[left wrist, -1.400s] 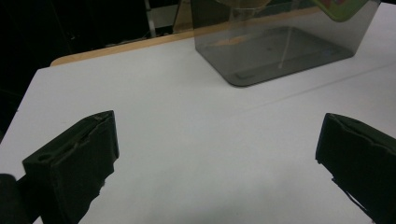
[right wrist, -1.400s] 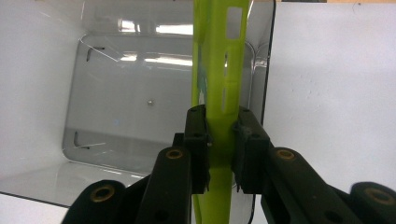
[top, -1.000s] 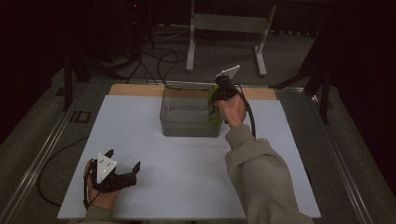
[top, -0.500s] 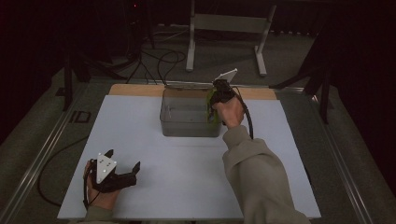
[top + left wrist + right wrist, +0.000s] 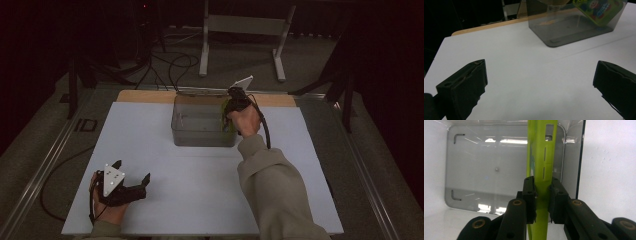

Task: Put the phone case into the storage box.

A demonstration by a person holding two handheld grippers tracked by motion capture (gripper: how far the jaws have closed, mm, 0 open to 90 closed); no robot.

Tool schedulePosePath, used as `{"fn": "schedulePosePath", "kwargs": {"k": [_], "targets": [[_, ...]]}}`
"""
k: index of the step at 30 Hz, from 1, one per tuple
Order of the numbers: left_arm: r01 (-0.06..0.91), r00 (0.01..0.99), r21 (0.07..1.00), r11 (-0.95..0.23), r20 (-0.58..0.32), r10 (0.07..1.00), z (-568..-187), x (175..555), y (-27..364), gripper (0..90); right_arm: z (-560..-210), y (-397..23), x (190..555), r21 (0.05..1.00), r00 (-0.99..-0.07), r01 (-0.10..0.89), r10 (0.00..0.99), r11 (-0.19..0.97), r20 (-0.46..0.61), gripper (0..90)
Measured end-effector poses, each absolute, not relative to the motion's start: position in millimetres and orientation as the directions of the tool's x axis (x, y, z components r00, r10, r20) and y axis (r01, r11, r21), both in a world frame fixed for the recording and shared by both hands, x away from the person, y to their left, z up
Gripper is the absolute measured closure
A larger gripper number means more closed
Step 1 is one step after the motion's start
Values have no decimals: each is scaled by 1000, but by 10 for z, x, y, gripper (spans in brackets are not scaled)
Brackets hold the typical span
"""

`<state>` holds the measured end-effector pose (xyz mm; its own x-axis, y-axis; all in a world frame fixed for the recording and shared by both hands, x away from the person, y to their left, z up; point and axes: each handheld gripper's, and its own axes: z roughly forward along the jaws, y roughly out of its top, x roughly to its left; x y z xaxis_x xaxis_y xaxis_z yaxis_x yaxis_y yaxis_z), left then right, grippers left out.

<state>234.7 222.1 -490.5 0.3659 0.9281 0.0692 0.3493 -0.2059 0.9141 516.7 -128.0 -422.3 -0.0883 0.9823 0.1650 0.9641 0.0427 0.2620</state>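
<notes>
Jaws of right gripper (image 5: 541, 192) clamp green packet (image 5: 541, 152) over clear bin (image 5: 456, 165), white table (image 5: 200, 190).

Black two-jaw tools (image 5: 131, 186) with brass-coloured screws, grey three-cornered top plates, trailing black cables, beige sleeve (image 5: 272, 190).

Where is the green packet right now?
Right gripper holds the green packet inside the clear bin, at the bin's right end in the high view.

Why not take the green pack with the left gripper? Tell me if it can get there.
Probably not as things stand: the pack is clamped in the right gripper inside the bin; the left gripper rests far off, though open table lies between.
</notes>
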Motion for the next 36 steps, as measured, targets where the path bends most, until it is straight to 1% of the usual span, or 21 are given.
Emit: {"fn": "schedulePosePath", "kwargs": {"k": [16,23,28,36], "targets": [[349,367,914,-206,69,928,-4903,2344,2226,3,-4327,-1277,5217,241,-76,970,986,37,151,761],[350,366,914,-205,68,928,-4902,2339,2232,3,-4332,-1234,5203,261,-105,963,989,74,104,739],[350,364,915,-203,67,929,-4901,2336,2232,3,-4308,-1219,5179,277,-126,956,988,96,92,706],[351,365,913,-207,70,928,-4901,2337,2225,3,-4208,-1233,5126,319,-161,939,983,126,85,689]]}}
